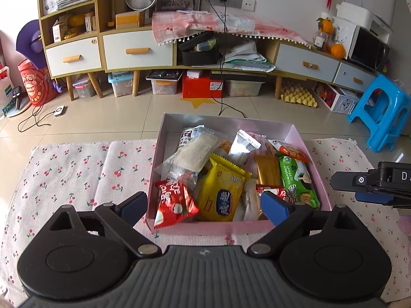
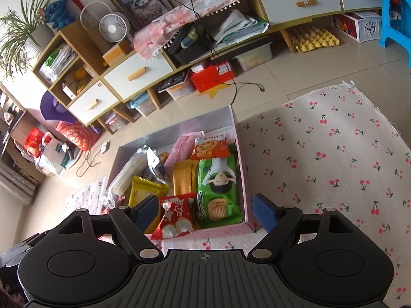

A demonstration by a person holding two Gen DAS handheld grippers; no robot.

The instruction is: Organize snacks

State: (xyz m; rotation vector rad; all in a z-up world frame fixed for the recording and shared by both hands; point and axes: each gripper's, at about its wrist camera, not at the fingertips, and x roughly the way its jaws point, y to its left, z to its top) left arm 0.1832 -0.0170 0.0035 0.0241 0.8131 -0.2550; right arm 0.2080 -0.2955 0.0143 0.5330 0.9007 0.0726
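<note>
A pink open box (image 1: 226,124) (image 2: 177,128) sits on a cherry-print cloth (image 1: 77,174) (image 2: 334,154) and holds several snack packets. A red packet (image 1: 174,205) (image 2: 174,215) lies at the near edge, partly over the rim. Beside it are a yellow packet (image 1: 221,190), a gold bar (image 1: 267,173) and a green cracker packet (image 1: 298,179) (image 2: 218,184). My left gripper (image 1: 204,206) hovers open over the box's near edge, nothing between its pads. My right gripper (image 2: 205,211) (image 1: 359,190) is open too, at the box's near right corner, holding nothing.
Beyond the cloth is tiled floor with a black cable (image 1: 226,102). A long low cabinet (image 1: 138,51) with drawers lines the wall, with storage bins under it. A blue plastic stool (image 1: 380,113) stands at the right, a yellow egg tray (image 1: 298,97) next to it.
</note>
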